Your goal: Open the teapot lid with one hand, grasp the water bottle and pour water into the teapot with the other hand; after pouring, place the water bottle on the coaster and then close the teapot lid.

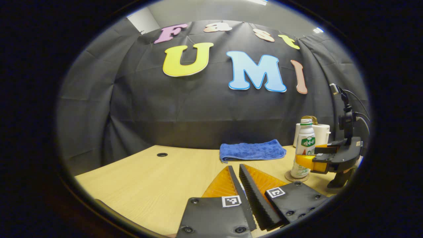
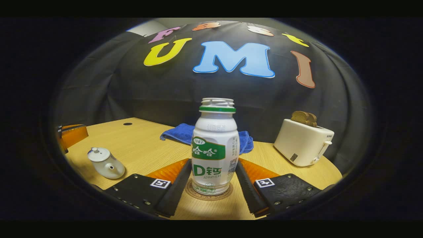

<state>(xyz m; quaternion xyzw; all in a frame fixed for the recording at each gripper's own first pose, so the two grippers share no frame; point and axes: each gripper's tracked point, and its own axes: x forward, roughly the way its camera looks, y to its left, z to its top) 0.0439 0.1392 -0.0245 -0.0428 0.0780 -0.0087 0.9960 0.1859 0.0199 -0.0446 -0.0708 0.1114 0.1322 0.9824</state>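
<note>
Your right tool (image 2: 213, 167) sits closest in the right gripper view, fingers spread to either side of the water bottle (image 2: 215, 150), which stands upright on the round coaster (image 2: 191, 191). Honestly can't tell if the fingers (image 2: 176, 185) actually touch the bottle, there looks to be a sliver of gap on each side, so call it spread around it, not pinching. The bottle's cap is off.

Off to the left of that view, the teapot (image 2: 105, 163) rests on the counter (image 2: 142, 145) with its lid on, well apart from the bottle. Behind the bottle lies a folded blue towel (image 2: 178, 134), and to the right a white toaster (image 2: 304, 143) with bread sticking out of the top.

In the left gripper view your left tool (image 1: 235, 168) is low over bare counter, fingers nearly pressed together at the tips, holding nothing. Further out on the right you see the same bottle (image 1: 304, 148) on its coaster (image 1: 296, 178) with the right tool (image 1: 305, 161) around it, the towel (image 1: 251, 150) beyond.
</note>
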